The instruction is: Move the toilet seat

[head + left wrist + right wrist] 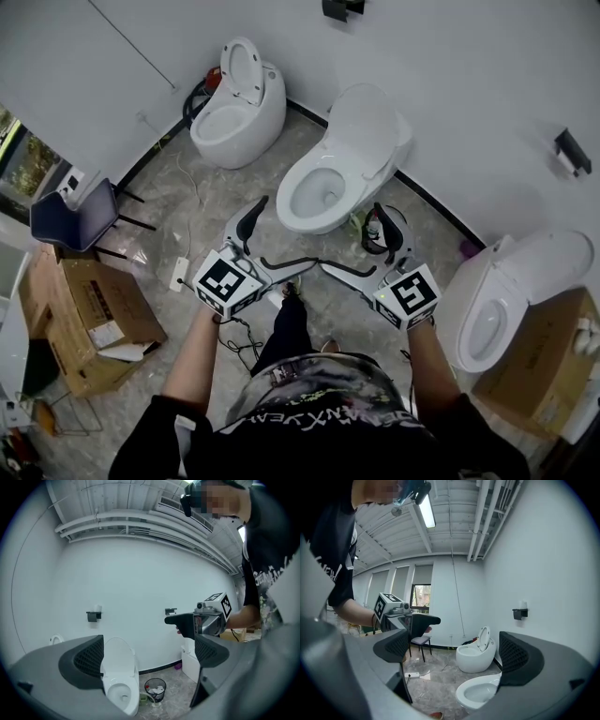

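Three white toilets stand along the wall. The middle toilet (323, 192) is straight ahead, its lid (367, 127) raised against the tank. My left gripper (272, 239) is open and empty, short of that toilet's front rim. My right gripper (361, 251) is open and empty beside it. In the left gripper view the wide jaws (150, 656) frame the middle toilet (121, 691) and its upright lid (118, 660). The right gripper view (454, 652) shows the bowl (480, 691) low down and the round toilet (474, 657) with its seat (483, 638) up.
A round toilet (234, 117) stands far left and a third toilet (506, 300) at the right. A wire trash bin (386, 232) sits between the middle and right toilets. A blue chair (75, 214), cardboard boxes (89, 314) and a power strip (181, 272) with cables occupy the left floor.
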Available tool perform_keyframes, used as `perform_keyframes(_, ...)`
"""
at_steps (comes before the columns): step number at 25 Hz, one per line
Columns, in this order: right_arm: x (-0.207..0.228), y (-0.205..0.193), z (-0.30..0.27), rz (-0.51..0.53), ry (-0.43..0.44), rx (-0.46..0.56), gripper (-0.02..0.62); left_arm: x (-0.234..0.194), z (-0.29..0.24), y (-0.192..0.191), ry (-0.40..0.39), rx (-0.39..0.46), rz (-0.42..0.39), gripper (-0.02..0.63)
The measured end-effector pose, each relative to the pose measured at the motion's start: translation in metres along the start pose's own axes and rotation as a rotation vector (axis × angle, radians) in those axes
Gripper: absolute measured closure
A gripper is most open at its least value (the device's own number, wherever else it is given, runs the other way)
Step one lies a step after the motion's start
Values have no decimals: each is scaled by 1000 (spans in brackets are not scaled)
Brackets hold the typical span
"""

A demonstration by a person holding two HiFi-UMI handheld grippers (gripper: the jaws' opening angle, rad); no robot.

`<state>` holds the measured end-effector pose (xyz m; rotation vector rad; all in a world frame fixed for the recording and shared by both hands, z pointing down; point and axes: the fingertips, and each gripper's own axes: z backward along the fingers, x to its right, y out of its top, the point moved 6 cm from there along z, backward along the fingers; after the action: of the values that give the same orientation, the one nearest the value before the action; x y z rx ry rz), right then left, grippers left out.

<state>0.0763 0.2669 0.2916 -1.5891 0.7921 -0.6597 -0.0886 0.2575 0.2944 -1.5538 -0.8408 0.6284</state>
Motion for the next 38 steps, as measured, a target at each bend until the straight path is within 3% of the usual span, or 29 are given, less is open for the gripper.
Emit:
perform_keyframes(12, 60, -3, -76, -13, 9, -32, 9, -87, -40, -17, -14, -24, 31, 23)
perform_keyframes(24, 118, 3, -160, -61, -42, -82, 9, -192, -83, -27, -77, -44, 68, 23)
perform_keyframes(38, 160, -17, -266, -108, -100, -147, 9, -301, -111, -75, -144, -73, 148, 23)
